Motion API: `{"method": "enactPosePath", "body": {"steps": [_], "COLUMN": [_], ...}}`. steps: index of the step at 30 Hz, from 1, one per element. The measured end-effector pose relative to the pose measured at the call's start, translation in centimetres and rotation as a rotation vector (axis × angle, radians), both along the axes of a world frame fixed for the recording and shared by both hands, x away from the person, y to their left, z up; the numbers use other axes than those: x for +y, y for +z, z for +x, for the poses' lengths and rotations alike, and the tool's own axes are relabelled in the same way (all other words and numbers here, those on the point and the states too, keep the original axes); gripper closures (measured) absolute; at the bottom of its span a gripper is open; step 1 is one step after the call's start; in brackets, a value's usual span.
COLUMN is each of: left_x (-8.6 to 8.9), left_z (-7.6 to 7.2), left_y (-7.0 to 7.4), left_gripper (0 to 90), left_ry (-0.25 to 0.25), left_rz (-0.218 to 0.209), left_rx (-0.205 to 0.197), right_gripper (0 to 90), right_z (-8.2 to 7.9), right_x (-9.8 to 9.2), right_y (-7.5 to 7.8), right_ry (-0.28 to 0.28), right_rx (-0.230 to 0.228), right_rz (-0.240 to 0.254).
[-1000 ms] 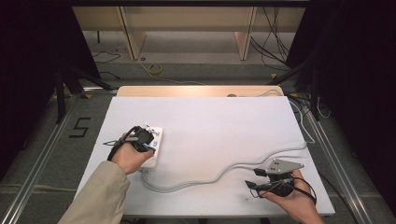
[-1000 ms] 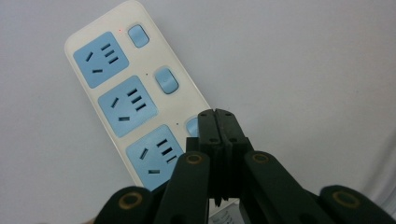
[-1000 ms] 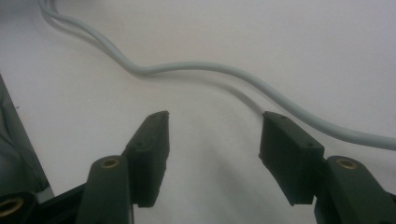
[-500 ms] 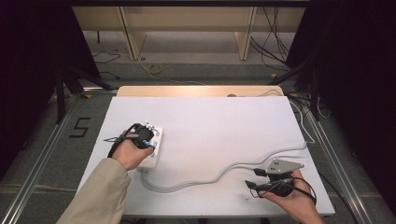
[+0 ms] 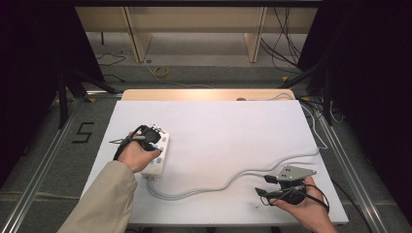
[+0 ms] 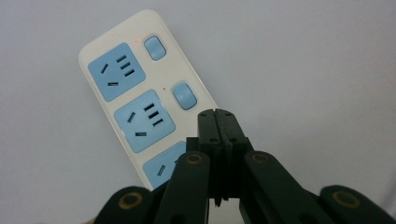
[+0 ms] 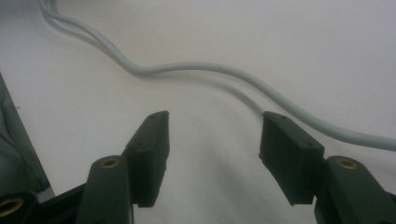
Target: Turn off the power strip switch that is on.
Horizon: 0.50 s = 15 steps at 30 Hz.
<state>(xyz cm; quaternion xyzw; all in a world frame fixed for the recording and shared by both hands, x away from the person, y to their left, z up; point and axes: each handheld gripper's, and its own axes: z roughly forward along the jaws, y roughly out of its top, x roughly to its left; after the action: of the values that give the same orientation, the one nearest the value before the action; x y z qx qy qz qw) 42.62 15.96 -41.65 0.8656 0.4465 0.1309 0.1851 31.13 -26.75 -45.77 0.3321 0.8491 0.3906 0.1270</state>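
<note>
Little has moved: left claw (image 6: 218, 116) seemingly hovers over power strip (image 6: 140, 102).

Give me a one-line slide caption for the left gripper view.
Shut left gripper poised over a white power strip with blue sockets and two blue rocker switches, on a white table.

Materials: mostly plastic on a matt white cover, bare wood at the far edge.

Power strip (image 6: 140, 102): smooth cream plastic with a slight sheen, socket faces and buttons in light blue plastic. Its cable (image 7: 196, 70): smooth pale grey sheath, looks rubbery. Left gripper (image 6: 218, 122) and right gripper (image 7: 212, 140): matt black plastic jaws with brass-coloured rivets. Table cover (image 5: 233, 131): matt white, faintly textured, cloth-like. Table edge (image 5: 204, 94): pale bare wood. Sleeve (image 5: 104, 204): beige woven cloth.
</note>
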Motion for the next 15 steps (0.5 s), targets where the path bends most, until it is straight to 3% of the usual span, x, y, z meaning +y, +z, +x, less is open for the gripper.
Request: {"method": "enactPosePath", "body": {"steps": [15], "left_x": [0.03], "left_z": [0.9], "left_y": [0.04], "left_gripper": [89.9], "left_ry": [0.008], "left_rz": [0.006], "left_rx": [0.013], "right_gripper": [43.2], "right_z": [0.03], "right_x": [-0.02], "right_y": [-0.03], "right_ry": [0.002], "right_rx": [0.0], "right_rz": [-0.003]}}
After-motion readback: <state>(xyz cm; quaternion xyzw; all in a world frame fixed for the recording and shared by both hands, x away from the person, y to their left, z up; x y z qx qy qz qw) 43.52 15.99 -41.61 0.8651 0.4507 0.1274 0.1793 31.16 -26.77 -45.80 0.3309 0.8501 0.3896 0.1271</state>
